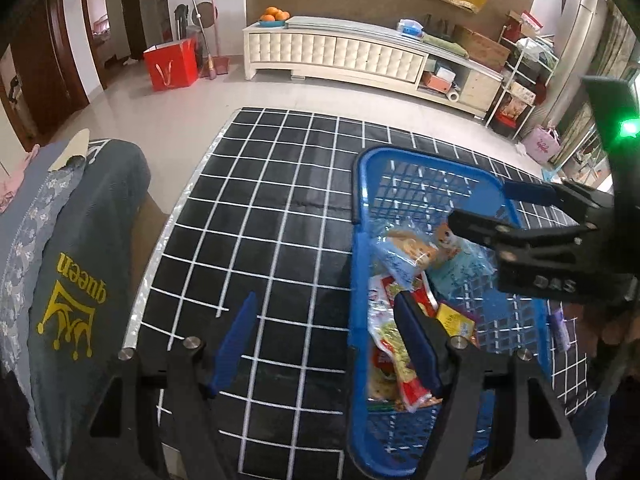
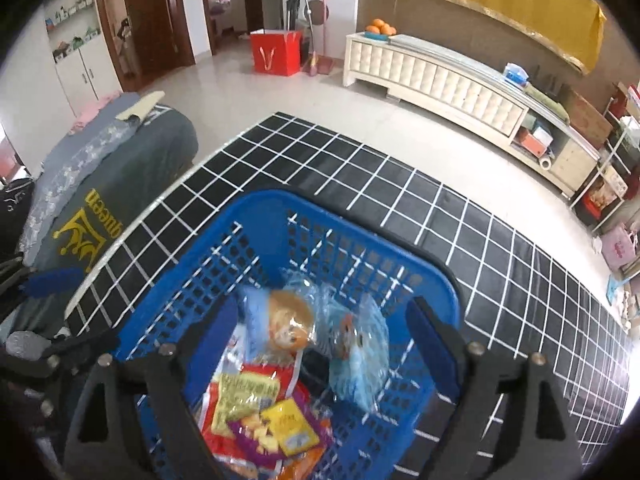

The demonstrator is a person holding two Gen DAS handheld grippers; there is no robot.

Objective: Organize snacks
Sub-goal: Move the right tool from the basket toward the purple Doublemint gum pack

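Both grippers, left gripper [image 1: 332,344] and right gripper [image 2: 320,344], spread wide and empty above the snack-filled blue basket [image 2: 200,248].

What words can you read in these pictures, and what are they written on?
"queen", in yellow under a crown, upside down on the grey cloth beside the table.
"SVC" or something close, upside down on the right gripper; not sure.
Pink writing on the pink bag: too small to read.
Print on the snack packets in the blue basket: too blurred to read.
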